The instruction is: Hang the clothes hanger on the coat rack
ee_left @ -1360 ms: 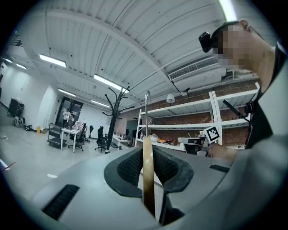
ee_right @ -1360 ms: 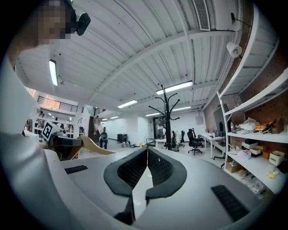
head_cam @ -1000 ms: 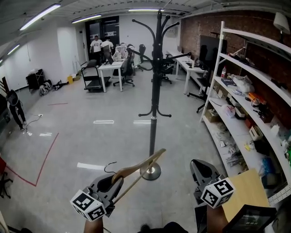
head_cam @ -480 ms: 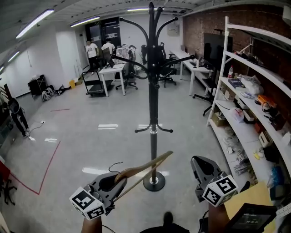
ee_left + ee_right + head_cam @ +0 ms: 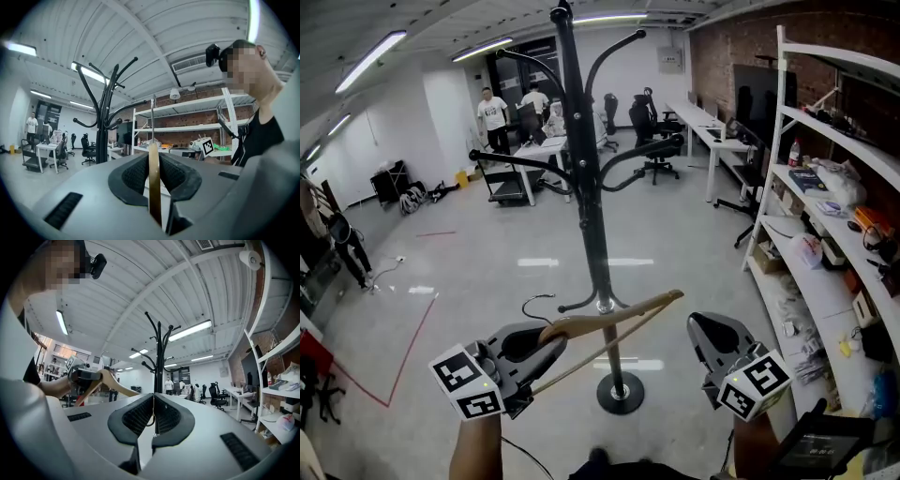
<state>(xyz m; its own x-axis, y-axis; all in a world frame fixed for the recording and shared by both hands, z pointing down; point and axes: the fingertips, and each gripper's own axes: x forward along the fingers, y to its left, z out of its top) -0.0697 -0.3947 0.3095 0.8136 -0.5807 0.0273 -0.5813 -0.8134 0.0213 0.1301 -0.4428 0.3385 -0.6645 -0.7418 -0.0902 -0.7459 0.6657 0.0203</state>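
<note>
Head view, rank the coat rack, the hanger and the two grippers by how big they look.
1. Coat rack, by far.
2. Hanger, longer than either gripper.
3. Left gripper and right gripper: alike, so unranked; nearness to the camera enlarges them.

Your left gripper (image 5: 153, 161): fingers (image 5: 132, 177) clamped on wooden hanger (image 5: 154, 187), seen edge-on, wire hook rising above. Beyond: black coat rack (image 5: 100, 123) left, shelves (image 5: 187, 127) right.
</note>
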